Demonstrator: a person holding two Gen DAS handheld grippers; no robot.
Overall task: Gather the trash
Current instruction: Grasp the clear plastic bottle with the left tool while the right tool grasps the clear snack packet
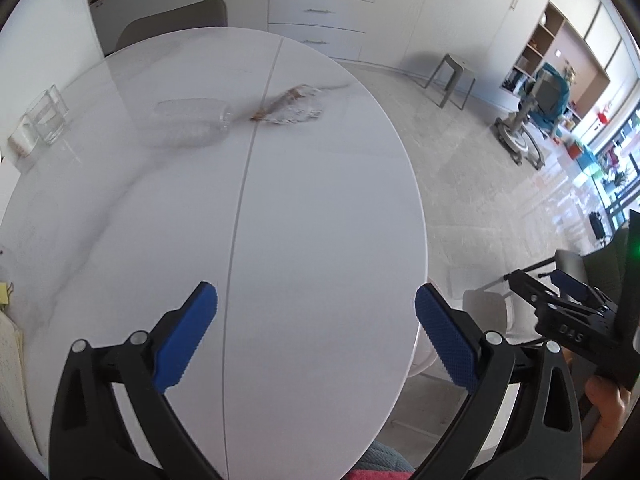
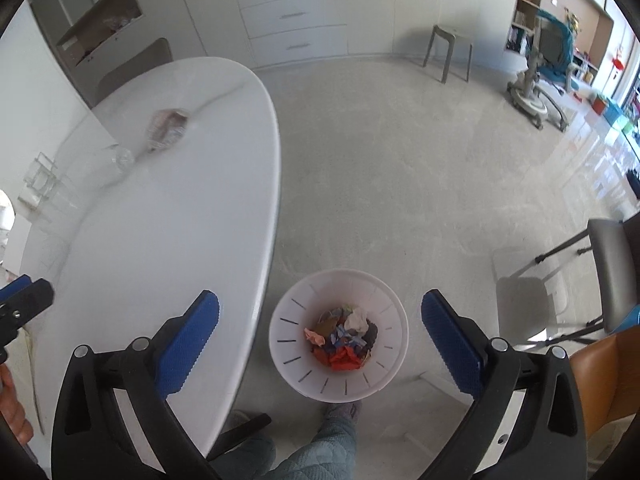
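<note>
A clear plastic bottle point(image 1: 192, 122) lies on its side on the far part of the white oval table point(image 1: 300, 240), with a crumpled clear wrapper point(image 1: 294, 108) just right of it. My left gripper point(image 1: 316, 308) hovers open over the near part of the table, empty. My right gripper point(image 2: 320, 316) hangs open and empty above a white slotted trash bin point(image 2: 384, 304) on the floor, which holds several crumpled papers point(image 2: 342, 342). The bottle point(image 2: 106, 164) and wrapper point(image 2: 166, 128) also show in the right wrist view. The right gripper point(image 1: 560, 300) appears at the left view's right edge.
Clear glass containers point(image 1: 44, 116) stand at the table's left edge. Papers point(image 1: 10, 360) lie at its near left. Chairs point(image 2: 608, 272) stand right of the bin, a grey stool point(image 2: 448, 50) and a drawer cabinet point(image 2: 292, 12) farther back. A person's leg point(image 2: 320, 448) is beside the bin.
</note>
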